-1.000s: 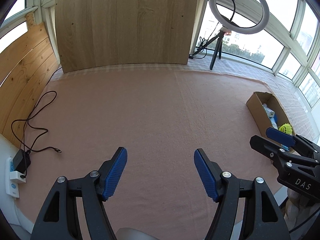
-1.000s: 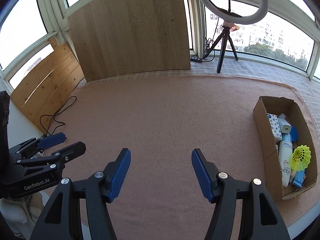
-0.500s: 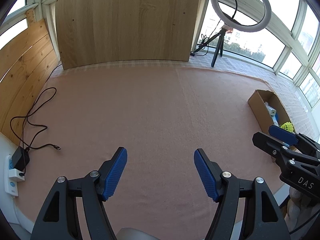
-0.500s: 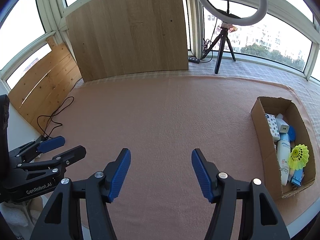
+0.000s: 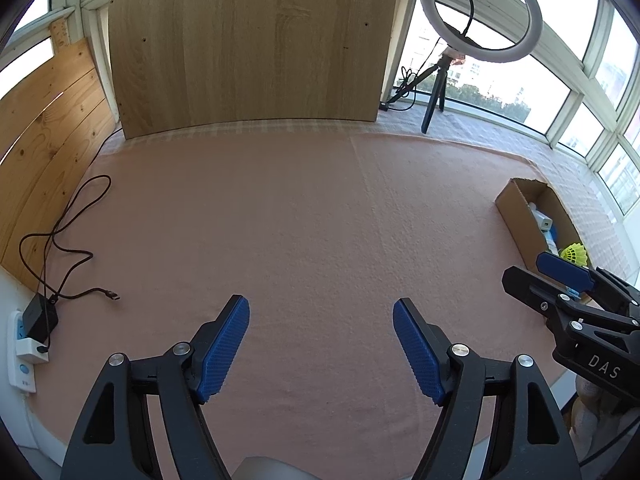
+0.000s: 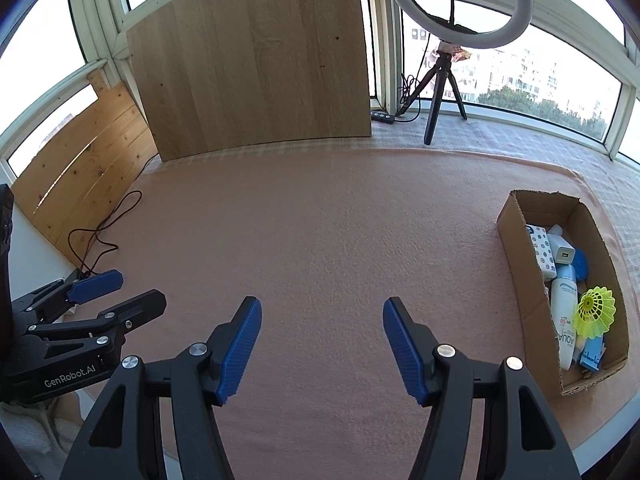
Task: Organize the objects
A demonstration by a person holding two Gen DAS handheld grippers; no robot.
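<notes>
Both grippers are held spread and empty: left gripper [image 5: 321,340] and right gripper [image 6: 322,342] over bare pink cloth [image 6: 320,220]. All items are seen packed in the box [image 6: 520,280] at the cloth's right edge, well apart from either gripper.

- Shuttlecock [image 6: 595,312]: judged very light, skirt easily crushed; best taken at the cork end, which can't be made out here.
- Bottle [image 6: 564,320]: likely smooth, rigid; mid-body grip across the width advised.
- Box: thin cardboard, walls expected to flex.
</notes>
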